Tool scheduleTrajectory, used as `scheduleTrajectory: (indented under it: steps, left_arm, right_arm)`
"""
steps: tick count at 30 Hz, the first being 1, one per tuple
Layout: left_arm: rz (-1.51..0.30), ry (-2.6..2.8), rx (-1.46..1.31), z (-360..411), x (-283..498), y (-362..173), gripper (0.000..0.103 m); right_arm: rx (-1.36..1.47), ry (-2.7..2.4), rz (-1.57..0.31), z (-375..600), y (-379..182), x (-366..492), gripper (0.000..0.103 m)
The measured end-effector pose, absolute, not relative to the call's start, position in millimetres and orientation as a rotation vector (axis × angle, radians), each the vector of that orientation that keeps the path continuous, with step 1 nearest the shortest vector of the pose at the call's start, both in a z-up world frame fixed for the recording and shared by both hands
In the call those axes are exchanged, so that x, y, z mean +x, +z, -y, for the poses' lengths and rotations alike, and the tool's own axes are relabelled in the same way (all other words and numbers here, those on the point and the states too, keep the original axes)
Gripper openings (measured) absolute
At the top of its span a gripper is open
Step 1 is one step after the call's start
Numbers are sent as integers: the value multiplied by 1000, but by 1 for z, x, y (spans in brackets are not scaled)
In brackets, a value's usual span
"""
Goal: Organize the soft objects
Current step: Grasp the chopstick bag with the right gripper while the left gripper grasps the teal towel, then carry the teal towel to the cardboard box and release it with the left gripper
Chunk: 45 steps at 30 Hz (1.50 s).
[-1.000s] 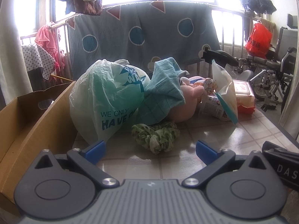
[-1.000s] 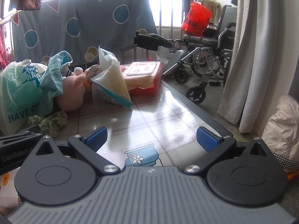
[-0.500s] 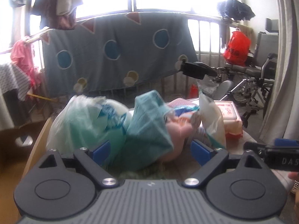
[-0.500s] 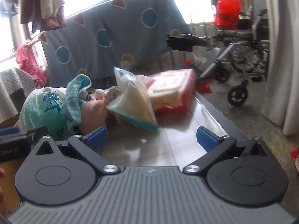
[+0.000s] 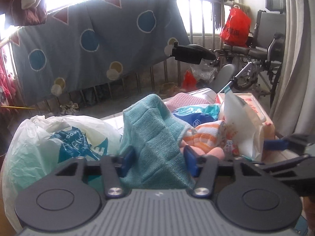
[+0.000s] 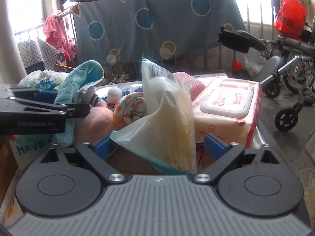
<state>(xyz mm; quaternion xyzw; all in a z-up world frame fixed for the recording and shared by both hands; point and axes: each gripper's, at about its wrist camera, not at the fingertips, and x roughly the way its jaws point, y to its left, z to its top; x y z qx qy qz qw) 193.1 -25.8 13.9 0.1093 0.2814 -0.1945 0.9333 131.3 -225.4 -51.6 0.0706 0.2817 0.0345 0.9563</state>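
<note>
Teal towel (image 5: 155,143) sits draped over a pink plush toy (image 5: 198,150) in the middle of the pile on the table (image 6: 261,135), and the left gripper (image 5: 158,159) has its blue pads either side of the towel's lower fold, jaws partly closed in around the cloth; cannot tell if the pads actually press it. White-and-green plastic bag (image 5: 49,145) lies just left of the towel, touching it, toward the table's left edge. Orange-striped rolled cloth (image 5: 204,133) rests on the plush, right of the towel, with a blue plastic pack (image 5: 195,114) behind it. Right gripper (image 6: 159,147) spread wide, its pads flanking the bottom of an upright clear bag of cotton swabs (image 6: 169,122) without clearly touching it. Wet-wipes pack (image 6: 226,108) lies just right of that bag, near the table's right edge, pink knit cloth (image 6: 189,80) behind. In the right wrist view the left gripper body enters from the left, against the towel (image 6: 80,84). Patterned grey sheet (image 5: 94,39) hangs on the railing behind; wheelchair (image 6: 291,63) stands off to the right.
</note>
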Motion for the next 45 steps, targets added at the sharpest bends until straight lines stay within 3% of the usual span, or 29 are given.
scheduleTrajectory:
  steps: [1, 3, 5, 9, 23, 32, 37, 45]
  left_arm:
    - [-582, -398, 225, 24, 193, 15, 28]
    - [-602, -406, 199, 18, 195, 15, 25]
    - [-618, -397, 168, 11, 196, 16, 16]
    - [-570, -361, 163, 0, 192, 27, 12]
    - [-357, -395, 23, -38, 134, 127, 12]
    - [-309, -215, 45, -144, 74, 191, 13]
    - [-392, -19, 132, -212, 71, 186, 13]
    - [-572, 249, 540, -279, 144, 117, 14]
  right_arm:
    - [167, 77, -589, 227, -54, 136, 74]
    - [194, 81, -604, 228, -59, 143, 66]
    - [166, 46, -593, 227, -60, 143, 49]
    - [298, 7, -587, 243, -61, 142, 27]
    - [247, 72, -416, 236, 16, 69, 26]
    - [208, 280, -373, 144, 77, 39, 26]
    - [259, 482, -393, 53, 100, 49, 26]
    - [262, 677, -465, -73, 113, 76, 27]
